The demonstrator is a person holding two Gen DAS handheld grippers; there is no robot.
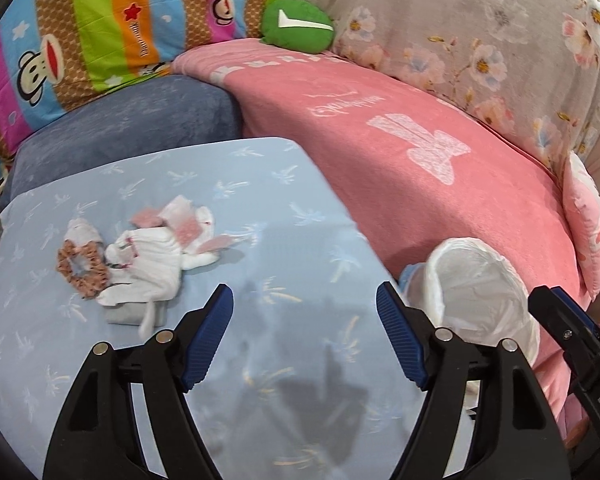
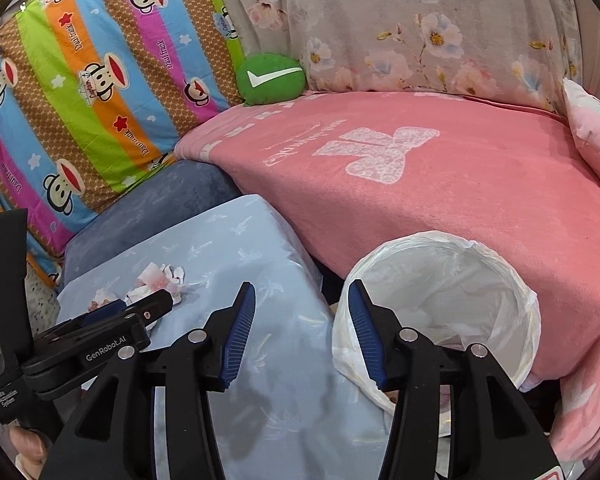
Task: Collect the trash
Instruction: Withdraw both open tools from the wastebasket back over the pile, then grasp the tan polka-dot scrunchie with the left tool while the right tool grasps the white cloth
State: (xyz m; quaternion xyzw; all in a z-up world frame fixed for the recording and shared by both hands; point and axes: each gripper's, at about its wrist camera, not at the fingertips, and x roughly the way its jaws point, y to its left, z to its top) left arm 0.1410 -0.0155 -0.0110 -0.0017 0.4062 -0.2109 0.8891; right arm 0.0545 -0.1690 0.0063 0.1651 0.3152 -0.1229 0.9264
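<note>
Trash (image 1: 156,256), crumpled white and pink scraps, lies on a pale blue sheet (image 1: 284,208). Both the left tool (image 1: 305,336) and the right tool (image 2: 302,332) are open, empty, beside a lined bin (image 2: 460,280).

The light is bright and soft in both views. Dark gripper shadows fall on the blue sheet (image 1: 260,208) toward 6 o'clock. The edges bend round with black corners, and the paper scraps (image 1: 160,256) look a bit blurry.
</note>
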